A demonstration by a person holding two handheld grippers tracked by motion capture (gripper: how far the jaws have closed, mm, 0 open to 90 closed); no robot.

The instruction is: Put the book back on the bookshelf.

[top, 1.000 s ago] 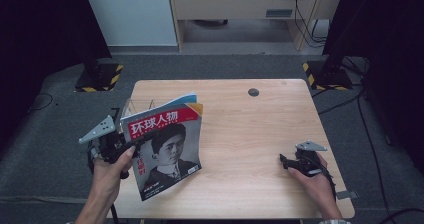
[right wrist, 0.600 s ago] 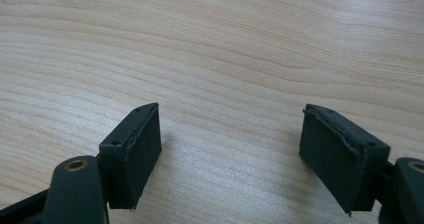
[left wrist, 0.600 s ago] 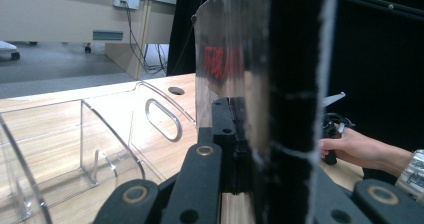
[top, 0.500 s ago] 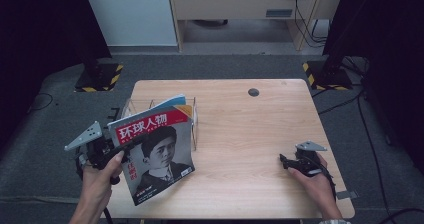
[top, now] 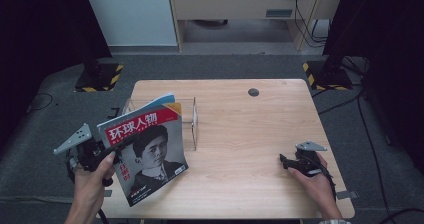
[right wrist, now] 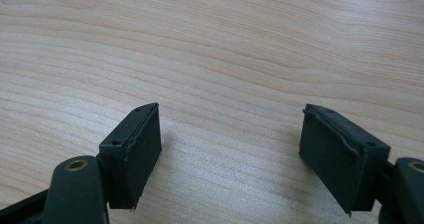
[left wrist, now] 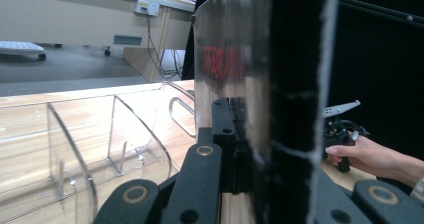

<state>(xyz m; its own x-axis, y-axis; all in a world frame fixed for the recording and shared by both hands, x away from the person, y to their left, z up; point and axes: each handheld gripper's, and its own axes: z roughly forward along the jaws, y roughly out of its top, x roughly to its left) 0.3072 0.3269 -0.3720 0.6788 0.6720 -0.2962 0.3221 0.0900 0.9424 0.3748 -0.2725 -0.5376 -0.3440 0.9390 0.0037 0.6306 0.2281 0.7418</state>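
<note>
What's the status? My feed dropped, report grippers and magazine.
Left gripper shut on magazine, lifted. Right gripper open, on table. Clear rack behind.

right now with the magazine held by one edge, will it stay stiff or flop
Probably flops some: the magazine is thin and glossy, pinched at one edge by the left claw. Its cover looks fairly flat in the high view, so sag may be mild. The shiny cover could slip.

Looking along our right gripper [right wrist: 230, 154], we see its two black jaws standing wide apart with nothing between them. Beneath them lies the pale wooden table [right wrist: 225, 44], its grain running across the frame. The padded inner faces are turned toward each other.
</note>
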